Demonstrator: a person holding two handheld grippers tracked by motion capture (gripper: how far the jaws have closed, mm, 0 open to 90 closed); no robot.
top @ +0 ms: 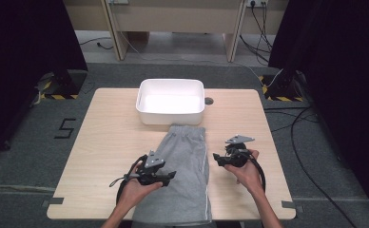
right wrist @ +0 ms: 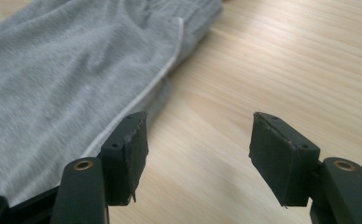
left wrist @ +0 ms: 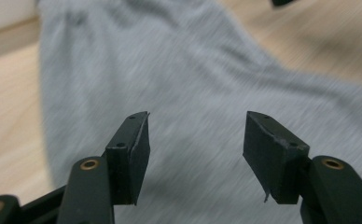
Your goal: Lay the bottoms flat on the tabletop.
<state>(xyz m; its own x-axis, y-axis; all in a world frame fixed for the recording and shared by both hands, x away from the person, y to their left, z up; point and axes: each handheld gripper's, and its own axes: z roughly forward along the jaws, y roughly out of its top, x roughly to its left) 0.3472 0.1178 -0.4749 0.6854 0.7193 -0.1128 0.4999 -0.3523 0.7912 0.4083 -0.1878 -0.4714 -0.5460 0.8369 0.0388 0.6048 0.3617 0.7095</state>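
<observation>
A grey garment with an elastic waistband and a white side stripe (top: 185, 166) lies folded lengthwise on the wooden table (top: 111, 133), its waistband toward the white tub (top: 170, 83). My left gripper (top: 170, 176) hovers over the garment's left part, jaws pointing right. In the left gripper view it (left wrist: 195, 140) is open over the grey cloth (left wrist: 193, 70), nothing between the pads. My right gripper (top: 217, 159) is just right of the garment, pointing at its striped edge. In the right gripper view it (right wrist: 198, 140) stands open over bare wood beside the cloth (right wrist: 67, 70).
The tub stands at the table's far middle, with a small dark hole (top: 208, 100) in the tabletop to its right. Bare wood lies on both sides of the garment. Cables (top: 311, 137) run over the floor on the right.
</observation>
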